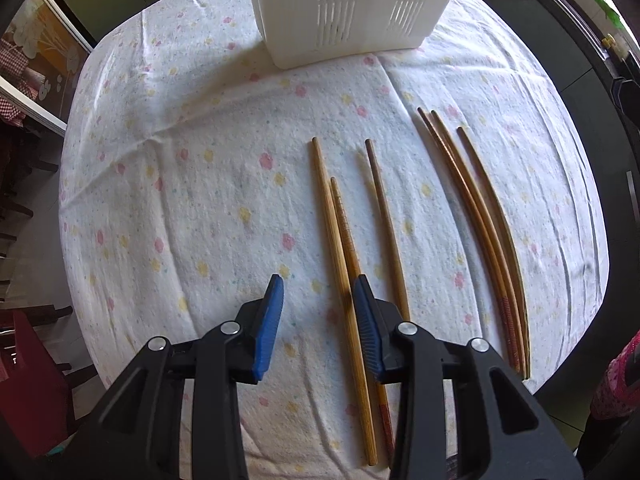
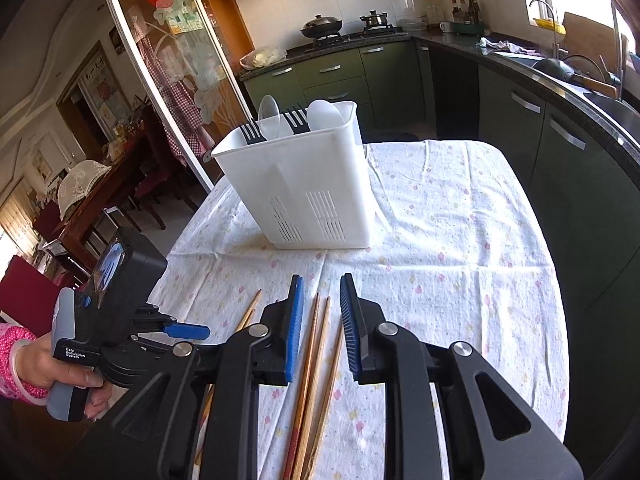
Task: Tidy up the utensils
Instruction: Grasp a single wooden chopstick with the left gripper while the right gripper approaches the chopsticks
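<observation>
Six wooden chopsticks (image 1: 344,280) lie on flowered tablecloth (image 1: 180,200): three near left gripper (image 1: 318,312), three (image 1: 480,216) apart to side. Left fingers spread, one chopstick between, no pinch. Right gripper (image 2: 320,320) over trio, fingers apart, not pinching. White caddy (image 2: 296,192) behind holds forks (image 2: 296,120), spoons (image 2: 324,114).
</observation>
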`<state>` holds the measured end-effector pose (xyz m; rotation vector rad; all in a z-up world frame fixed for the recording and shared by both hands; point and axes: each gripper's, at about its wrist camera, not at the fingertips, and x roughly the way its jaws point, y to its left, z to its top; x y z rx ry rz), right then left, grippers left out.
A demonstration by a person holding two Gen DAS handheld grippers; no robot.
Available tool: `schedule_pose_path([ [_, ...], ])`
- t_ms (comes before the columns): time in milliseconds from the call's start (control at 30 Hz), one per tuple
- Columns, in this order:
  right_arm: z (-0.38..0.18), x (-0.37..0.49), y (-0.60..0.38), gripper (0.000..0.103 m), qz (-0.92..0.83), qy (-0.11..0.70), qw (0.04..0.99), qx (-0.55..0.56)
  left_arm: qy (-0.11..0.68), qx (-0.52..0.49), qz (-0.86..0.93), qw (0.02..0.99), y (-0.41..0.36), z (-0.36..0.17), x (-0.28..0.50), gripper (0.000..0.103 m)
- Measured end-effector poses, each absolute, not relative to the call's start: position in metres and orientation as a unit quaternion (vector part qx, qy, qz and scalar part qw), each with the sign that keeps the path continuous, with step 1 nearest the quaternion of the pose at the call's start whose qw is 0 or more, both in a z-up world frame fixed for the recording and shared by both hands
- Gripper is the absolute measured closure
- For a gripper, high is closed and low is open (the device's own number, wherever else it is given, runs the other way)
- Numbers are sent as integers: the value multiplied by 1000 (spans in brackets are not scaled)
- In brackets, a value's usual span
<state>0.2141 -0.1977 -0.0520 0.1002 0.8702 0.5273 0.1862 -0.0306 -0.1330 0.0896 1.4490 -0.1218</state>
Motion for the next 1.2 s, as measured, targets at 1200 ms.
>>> schedule_pose_path([
  [1200, -140, 266, -140, 90, 211, 670, 706, -90, 678, 17, -60, 732, -36, -114, 192, 96],
])
